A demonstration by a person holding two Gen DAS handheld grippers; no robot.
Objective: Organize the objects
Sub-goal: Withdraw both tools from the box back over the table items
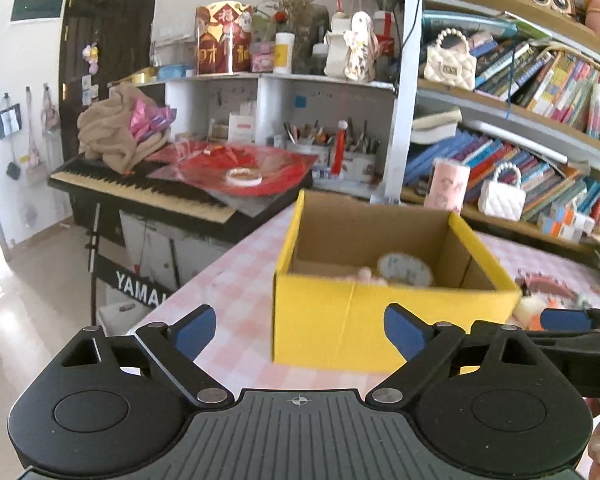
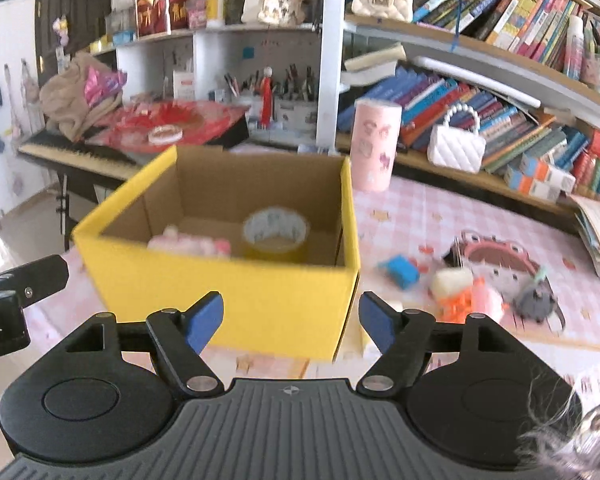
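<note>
A yellow cardboard box [image 1: 380, 320] [image 2: 228, 300] stands open on the pink checked table. Inside it lie a roll of tape [image 2: 276, 232] [image 1: 406, 270] and a pink soft toy [image 2: 188, 244]. My left gripper [image 1: 300, 332] is open and empty in front of the box's near wall. My right gripper [image 2: 292, 320] is open and empty, close to the box's near right corner. Loose items lie on the table right of the box: a blue block [image 2: 400, 270], an orange and white toy [image 2: 464, 292], a grey toy [image 2: 536, 304] and a pink pouch [image 2: 496, 254].
A pink cylinder [image 2: 374, 146] stands behind the box. A Yamaha keyboard [image 1: 140, 188] with cloth and red wrapping is at the left. Bookshelves with white handbags [image 2: 456, 148] run along the back and right. The table edge [image 1: 204, 276] drops off left.
</note>
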